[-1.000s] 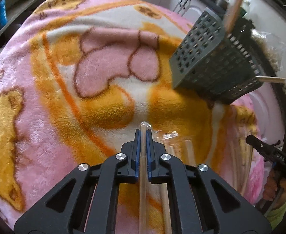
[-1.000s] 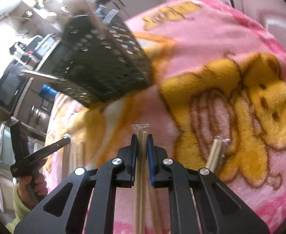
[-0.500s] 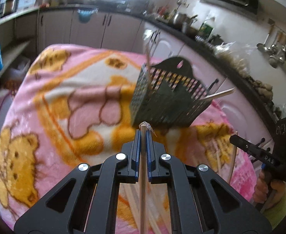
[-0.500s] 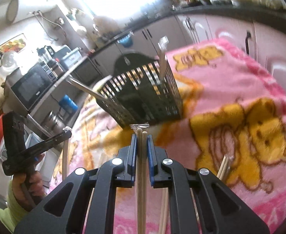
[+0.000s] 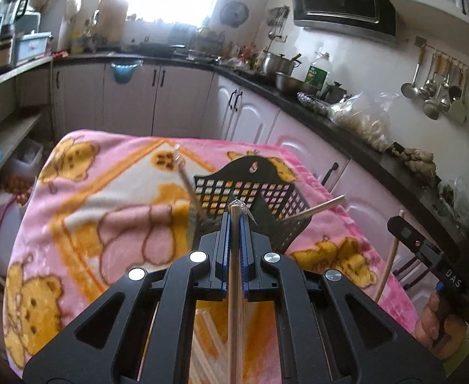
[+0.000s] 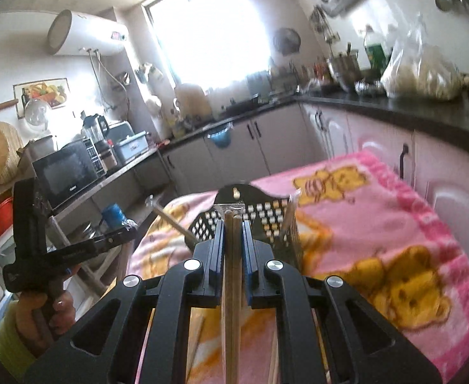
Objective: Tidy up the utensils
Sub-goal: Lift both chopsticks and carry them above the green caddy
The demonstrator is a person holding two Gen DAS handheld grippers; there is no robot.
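My left gripper [image 5: 234, 220] is shut on a wrapped pair of wooden chopsticks [image 5: 233, 288] and holds it above the table. My right gripper [image 6: 233, 227] is shut on another pair of chopsticks [image 6: 232, 288], also lifted. A dark perforated utensil basket [image 5: 250, 192] stands on the pink blanket just beyond both grippers; it also shows in the right wrist view [image 6: 266, 214]. Chopsticks lean out of the basket at its left [image 5: 186, 185] and right [image 5: 317, 209]. Loose chopsticks [image 5: 202, 345] lie on the blanket below the left gripper.
The table wears a pink bear-print blanket [image 5: 106, 217]. White kitchen cabinets [image 5: 250, 118] and a dark countertop with pots ring the table. The right gripper and its hand show at the right of the left wrist view [image 5: 432, 256]; the left gripper shows in the right wrist view [image 6: 58, 246].
Both grippers have risen and tilted up from the blanket with their chopsticks, so the views now take in the kitchen. The basket now sits straight ahead of both.
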